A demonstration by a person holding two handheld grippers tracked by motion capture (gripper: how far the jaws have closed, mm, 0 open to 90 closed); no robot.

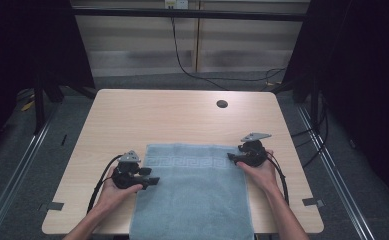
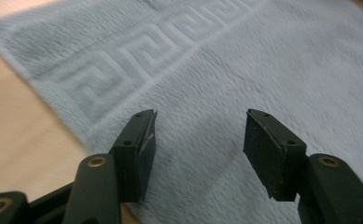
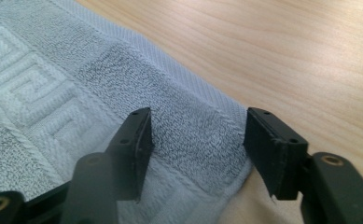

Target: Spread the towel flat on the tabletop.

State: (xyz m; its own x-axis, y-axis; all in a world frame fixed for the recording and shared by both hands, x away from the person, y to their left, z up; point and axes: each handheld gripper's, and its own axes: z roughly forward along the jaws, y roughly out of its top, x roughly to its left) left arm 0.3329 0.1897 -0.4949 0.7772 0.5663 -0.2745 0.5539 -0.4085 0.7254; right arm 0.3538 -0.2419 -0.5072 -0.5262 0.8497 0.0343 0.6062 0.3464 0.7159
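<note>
A grey-blue towel (image 1: 192,190) with a key-pattern band lies flat on the near half of the light wooden table (image 1: 182,115) and reaches its front edge. My left gripper (image 1: 154,180) rests at the towel's left edge, pointing right. In the left gripper view, the left gripper (image 2: 200,135) stands open over the towel (image 2: 263,60), with nothing pinched. My right gripper (image 1: 231,158) is at the towel's far right corner, pointing left. In the right gripper view, the right gripper (image 3: 198,135) is open, and that corner of the towel (image 3: 76,93) lies between and under its jaws.
A round cable hole (image 1: 222,104) sits in the table's far right part. Tape marks (image 1: 55,205) are stuck near both front corners. Black cables (image 1: 202,75) run over the floor behind the table, and dark frames stand on either side.
</note>
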